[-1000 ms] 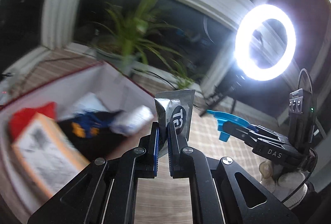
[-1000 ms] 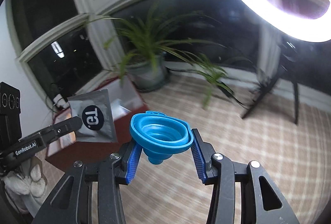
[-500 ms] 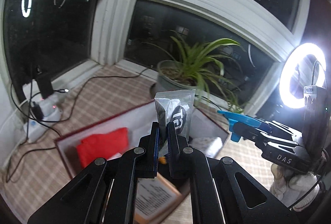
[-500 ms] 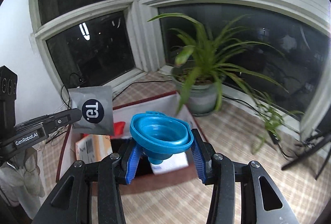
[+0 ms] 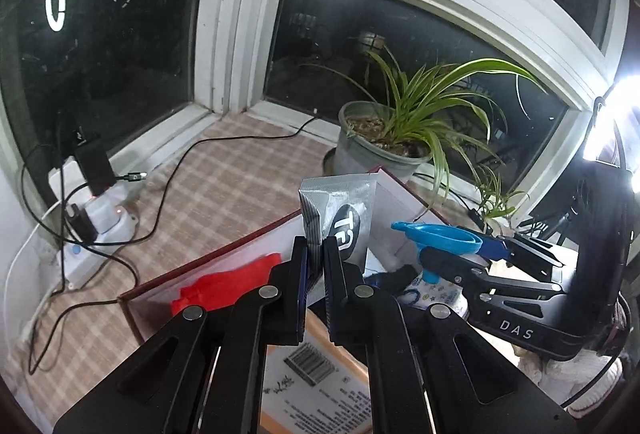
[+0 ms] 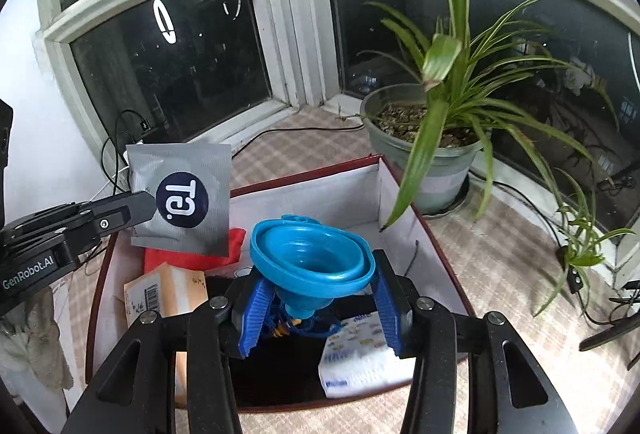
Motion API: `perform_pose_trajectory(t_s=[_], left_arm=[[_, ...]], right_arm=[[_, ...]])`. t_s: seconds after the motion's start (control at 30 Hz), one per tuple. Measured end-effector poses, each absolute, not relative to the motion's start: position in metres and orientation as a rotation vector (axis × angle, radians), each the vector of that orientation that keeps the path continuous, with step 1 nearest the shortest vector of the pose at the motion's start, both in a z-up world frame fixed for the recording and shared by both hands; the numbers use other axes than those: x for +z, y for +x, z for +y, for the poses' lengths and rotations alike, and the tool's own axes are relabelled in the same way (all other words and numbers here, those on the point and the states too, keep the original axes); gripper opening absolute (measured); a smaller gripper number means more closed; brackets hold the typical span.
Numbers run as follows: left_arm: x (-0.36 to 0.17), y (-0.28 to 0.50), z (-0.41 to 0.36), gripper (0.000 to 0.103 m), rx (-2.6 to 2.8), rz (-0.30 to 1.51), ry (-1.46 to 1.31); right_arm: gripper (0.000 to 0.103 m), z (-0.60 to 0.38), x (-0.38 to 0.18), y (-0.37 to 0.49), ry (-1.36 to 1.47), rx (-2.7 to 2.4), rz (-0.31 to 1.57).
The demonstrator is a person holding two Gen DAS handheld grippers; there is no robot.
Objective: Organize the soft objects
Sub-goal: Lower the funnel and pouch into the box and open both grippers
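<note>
My left gripper (image 5: 315,258) is shut on a silver sachet (image 5: 338,209) with a dark round logo, held upright above the box; the sachet also shows in the right wrist view (image 6: 182,199). My right gripper (image 6: 316,298) is shut on a blue soft funnel (image 6: 312,262), wide mouth up, over the box; the funnel also shows in the left wrist view (image 5: 440,240). Below both is a dark red box with white inner walls (image 6: 320,193). It holds a red item (image 6: 236,242), an orange-and-white carton (image 6: 168,290), a dark cloth (image 6: 280,366) and a white printed tissue pack (image 6: 360,358).
A potted spider plant (image 6: 436,153) stands just behind the box's far right corner, its leaves hanging over the box. A white power strip with plugs and black cables (image 5: 96,209) lies on the checked floor to the left. Dark windows (image 5: 100,45) close the back.
Both views have swung left and down, from the ring light and floor to the box. Both grippers now hang over the box, nearer to it, still holding their items.
</note>
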State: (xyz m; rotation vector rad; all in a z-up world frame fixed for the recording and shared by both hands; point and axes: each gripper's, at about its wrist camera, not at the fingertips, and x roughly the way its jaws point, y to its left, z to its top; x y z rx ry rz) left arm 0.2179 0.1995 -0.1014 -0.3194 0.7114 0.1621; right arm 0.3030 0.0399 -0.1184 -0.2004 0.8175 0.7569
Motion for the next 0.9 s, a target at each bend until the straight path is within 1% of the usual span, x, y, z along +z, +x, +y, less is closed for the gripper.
perform_pose_trajectory(t_s=[0.03, 0.1, 0.13, 0.17, 0.2, 0.37, 0.8, 0.83, 0.87, 0.9], left_arm=[[-0.102, 0.219, 0.200, 0.007, 0.168, 0.711, -0.317], [-0.104, 0.223, 0.201, 0.013, 0.177, 0.716, -0.308], [-0.104, 0.225, 0.201, 0.019, 0.173, 0.721, -0.312], [-0.105, 0.226, 0.201, 0.022, 0.171, 0.723, -0.314], [-0.106, 0.227, 0.201, 0.022, 0.172, 0.725, -0.311], [-0.105, 0.226, 0.198, 0.022, 0.173, 0.720, -0.316], [-0.101, 0.214, 0.195, 0.022, 0.180, 0.724, -0.314], [-0.100, 0.213, 0.194, 0.026, 0.180, 0.725, -0.314], [-0.100, 0.211, 0.194, 0.032, 0.180, 0.724, -0.314], [-0.099, 0.209, 0.194, 0.034, 0.180, 0.723, -0.314]], right_arm=[[0.047, 0.042, -0.119, 0.305, -0.201, 0.756, 0.821], [0.047, 0.044, -0.120, 0.307, -0.207, 0.747, 0.813], [0.048, 0.045, -0.120, 0.307, -0.210, 0.745, 0.811], [0.049, 0.045, -0.121, 0.308, -0.214, 0.744, 0.813], [0.051, 0.046, -0.122, 0.308, -0.216, 0.742, 0.815], [0.065, 0.043, -0.121, 0.309, -0.220, 0.731, 0.802], [0.066, 0.032, -0.113, 0.295, -0.231, 0.729, 0.783], [0.066, 0.031, -0.113, 0.294, -0.230, 0.731, 0.782], [0.066, 0.030, -0.112, 0.292, -0.230, 0.733, 0.782], [0.066, 0.028, -0.110, 0.290, -0.231, 0.734, 0.781]])
